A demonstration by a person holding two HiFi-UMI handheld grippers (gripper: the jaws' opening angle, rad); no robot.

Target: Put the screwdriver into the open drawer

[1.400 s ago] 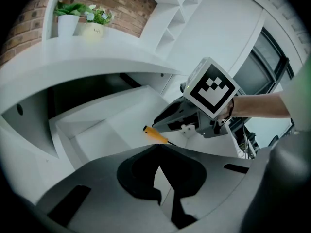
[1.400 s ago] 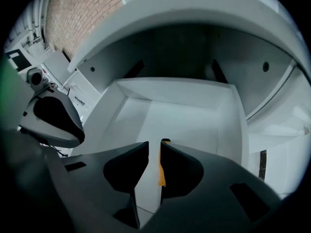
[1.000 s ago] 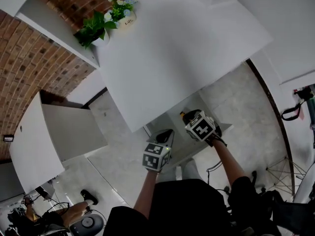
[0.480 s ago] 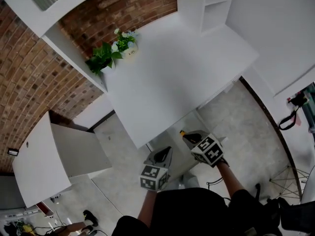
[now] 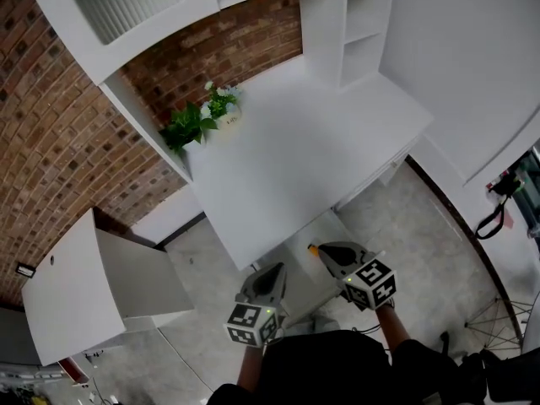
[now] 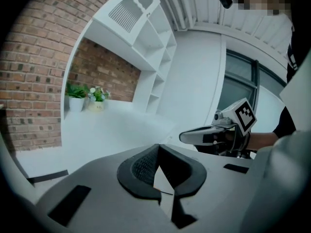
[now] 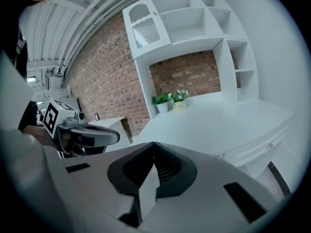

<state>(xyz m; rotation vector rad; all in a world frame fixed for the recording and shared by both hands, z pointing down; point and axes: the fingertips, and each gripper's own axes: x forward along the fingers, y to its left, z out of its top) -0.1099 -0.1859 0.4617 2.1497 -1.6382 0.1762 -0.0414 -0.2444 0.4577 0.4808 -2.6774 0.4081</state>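
Observation:
In the head view both grippers hang side by side below the front edge of the white desk (image 5: 287, 167). My left gripper (image 5: 272, 275) is shut with nothing between its pads, as the left gripper view (image 6: 158, 178) shows. My right gripper (image 5: 325, 251) is also shut and empty (image 7: 150, 178). Just beyond its tip a small orange end of the screwdriver (image 5: 312, 249) shows in the open drawer (image 5: 297, 240) under the desk; the rest of the tool is hidden. Each gripper appears in the other's view: the right one (image 6: 194, 136), the left one (image 7: 104, 137).
Potted plants (image 5: 198, 121) stand at the desk's back left against a brick wall (image 5: 59, 125). A white shelf unit (image 5: 354, 24) rises at the back. A white cabinet (image 5: 76, 302) with its door swung out stands at the left. A black strap (image 5: 498, 201) hangs at the right.
Both grippers have lifted up and away from the drawer, staying shut. The head view has tilted up, so the shelf unit and more brick wall now show.

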